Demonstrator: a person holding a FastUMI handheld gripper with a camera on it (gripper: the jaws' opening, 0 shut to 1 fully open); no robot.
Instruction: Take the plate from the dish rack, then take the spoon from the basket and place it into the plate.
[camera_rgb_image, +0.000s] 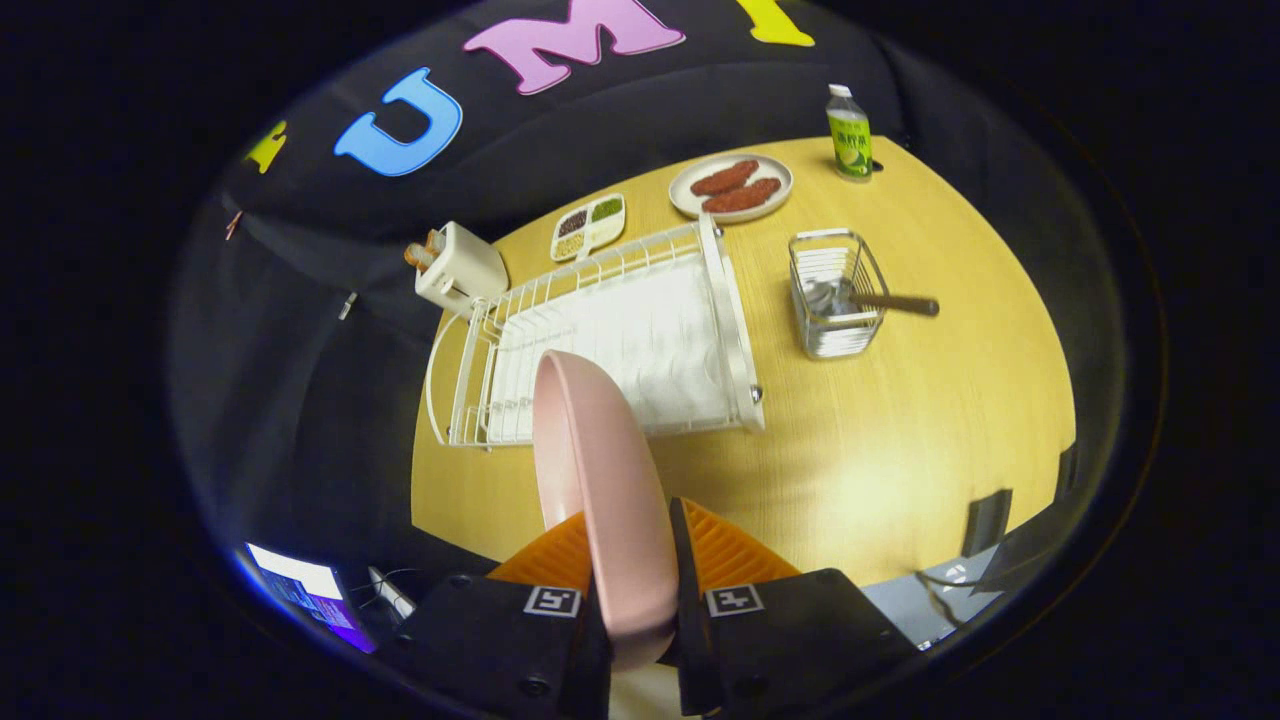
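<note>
A pink plate stands on edge between my fingers, and my gripper is shut on its rim, holding it up above the wooden table. Beyond it lies the white wire dish rack, its slots bare. To the right of the rack stands a small wire basket. A spoon lies in it, its dark handle sticking out to the right over the rim.
Behind the rack sit a plate of sausages, a divided dish of beans and a white holder. A green-labelled bottle stands at the far right corner. A lit screen shows below the table's near edge.
</note>
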